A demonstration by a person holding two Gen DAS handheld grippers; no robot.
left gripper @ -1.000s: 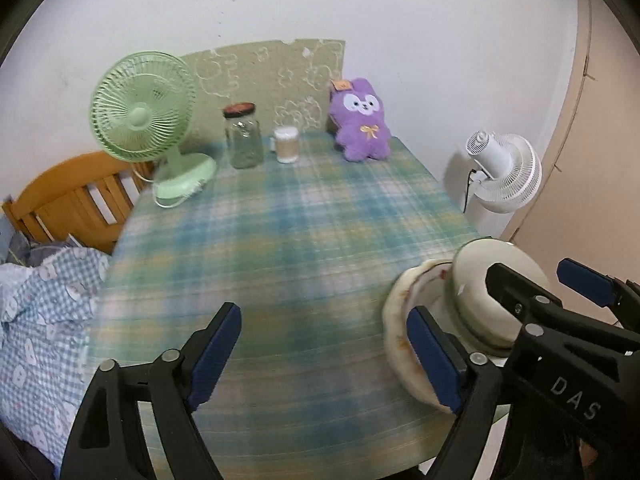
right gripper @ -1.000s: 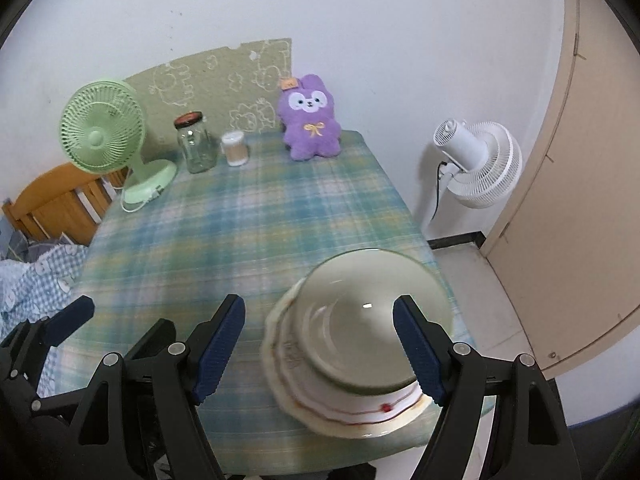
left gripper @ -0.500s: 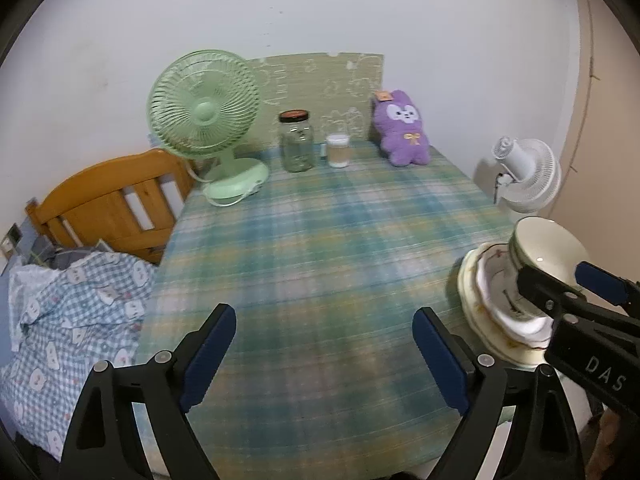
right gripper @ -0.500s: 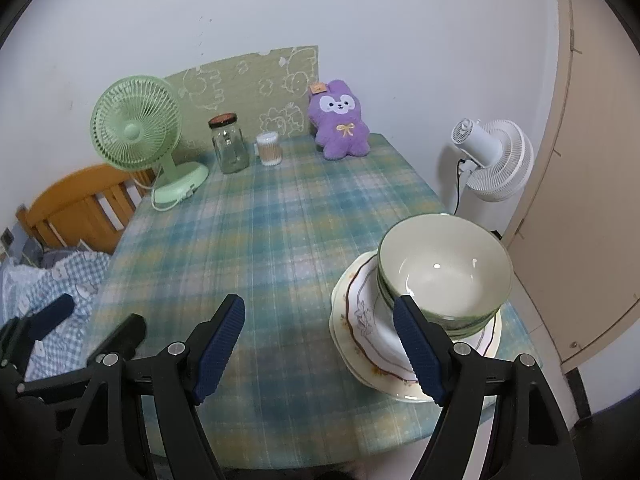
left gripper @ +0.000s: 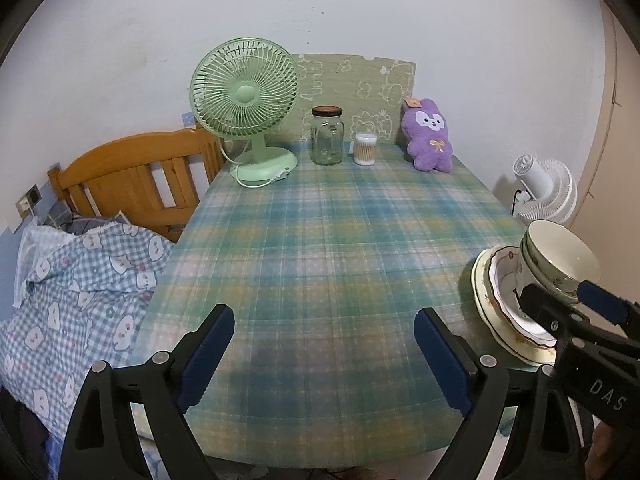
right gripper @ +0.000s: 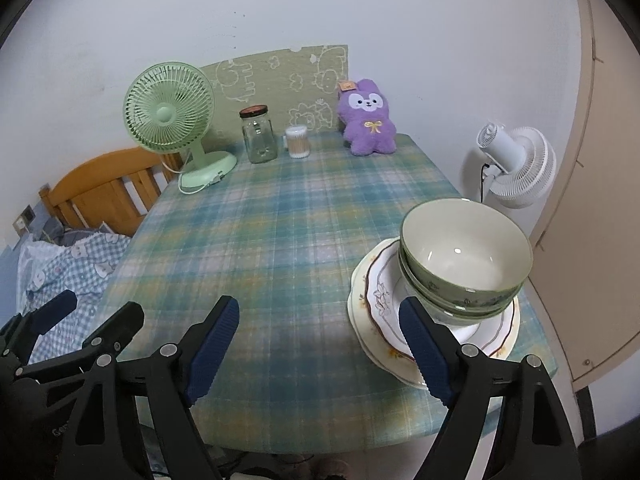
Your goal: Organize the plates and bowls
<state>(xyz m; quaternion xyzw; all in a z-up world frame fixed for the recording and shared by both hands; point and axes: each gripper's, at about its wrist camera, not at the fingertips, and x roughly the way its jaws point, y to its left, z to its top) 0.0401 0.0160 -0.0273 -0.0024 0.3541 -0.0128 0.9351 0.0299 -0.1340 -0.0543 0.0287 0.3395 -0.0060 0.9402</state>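
Compared with a second ago, both cameras sit further back and to the left: the right wrist view no longer has the bowls between its fingers; the stack has slid to the right side of the frame, and in the left wrist view the green fan has moved from the upper left toward the centre.

At the left of the left wrist view lies a blue checked bedcover (left gripper: 76,288) below a wooden headboard (left gripper: 132,176). The left gripper (left gripper: 324,352) hangs open over bare plaid worktop (left gripper: 320,240), nothing between its blue pads. Along the far edge stand the green fan (left gripper: 245,92), a glass jar (left gripper: 327,136), a tub of cotton swabs (left gripper: 365,149) and a purple plush (left gripper: 429,136). At the right edge, the stacked bowls (left gripper: 560,260) sit on stacked plates (left gripper: 504,308), partly hidden by the right gripper's body, which carries the letters "DAS".

In the right wrist view, the right gripper (right gripper: 316,344) has its jaws opening, with only worktop between them; its right finger overlaps the plates' (right gripper: 376,292) near rim in the picture, but whether it touches I cannot tell. The bowls (right gripper: 464,252) rest on those plates near the worktop's right edge, in front of a white fan (right gripper: 516,160).
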